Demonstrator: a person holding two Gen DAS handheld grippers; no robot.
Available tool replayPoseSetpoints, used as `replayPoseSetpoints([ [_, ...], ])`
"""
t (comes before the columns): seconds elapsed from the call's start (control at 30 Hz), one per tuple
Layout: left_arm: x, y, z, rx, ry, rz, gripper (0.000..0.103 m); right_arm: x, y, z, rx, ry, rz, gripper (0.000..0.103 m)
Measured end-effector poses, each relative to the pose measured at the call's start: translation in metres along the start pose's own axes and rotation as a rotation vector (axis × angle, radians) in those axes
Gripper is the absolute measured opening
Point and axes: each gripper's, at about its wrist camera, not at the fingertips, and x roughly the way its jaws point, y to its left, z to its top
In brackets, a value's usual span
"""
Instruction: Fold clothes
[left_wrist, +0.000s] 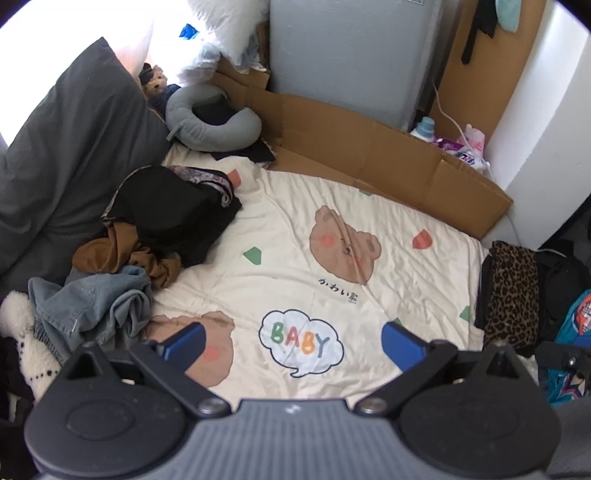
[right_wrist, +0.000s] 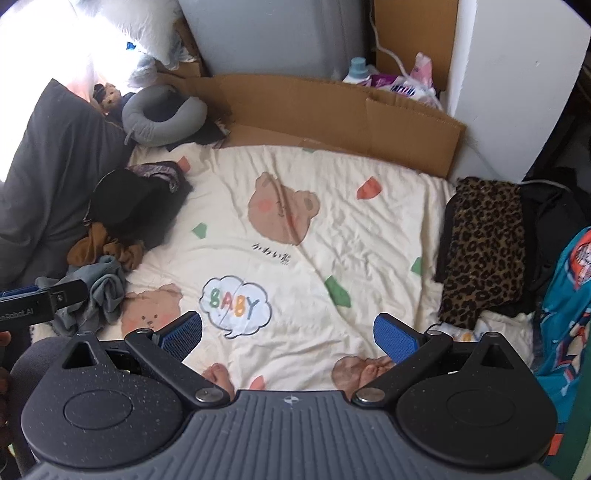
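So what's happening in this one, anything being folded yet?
Not yet. Both the left gripper and right gripper hover open and empty over the bear-print blanket. An unfolded clothes pile lies at the left, and a folded leopard-print garment sits at the right edge.

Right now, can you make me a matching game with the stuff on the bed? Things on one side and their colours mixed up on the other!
Things:
1. neck pillow
2. jeans
3. folded garment at the right edge of the bed
4. crumpled top in the pile

Colours:
A. light blue
B. brown
C. grey
D. leopard spots

Right pairs: 1-C, 2-A, 3-D, 4-B.
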Motion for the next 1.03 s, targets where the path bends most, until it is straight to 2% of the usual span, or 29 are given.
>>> replayPoseSetpoints([
  [0.17, 0.001, 0.007, 0.0, -0.021, -0.001, -0.015, 0.102, 0.002, 0.006, -0.001, -0.027, 0.002, -0.014, 0.102],
  [0.43, 0.002, 0.009, 0.002, -0.009, 0.001, 0.004, 0.102, 0.003, 0.009, 0.0, -0.046, -0.003, -0.04, 0.102],
  [0.87, 0.005, 0.019, 0.002, -0.04, 0.006, -0.046, 0.102, 0.005, 0.003, 0.002, -0.02, 0.002, -0.022, 0.102],
  [1.03, 0.007, 0.013, 0.004, -0.011, 0.011, -0.024, 0.102, 0.005, 0.002, 0.002, -0.021, -0.001, -0.003, 0.102],
])
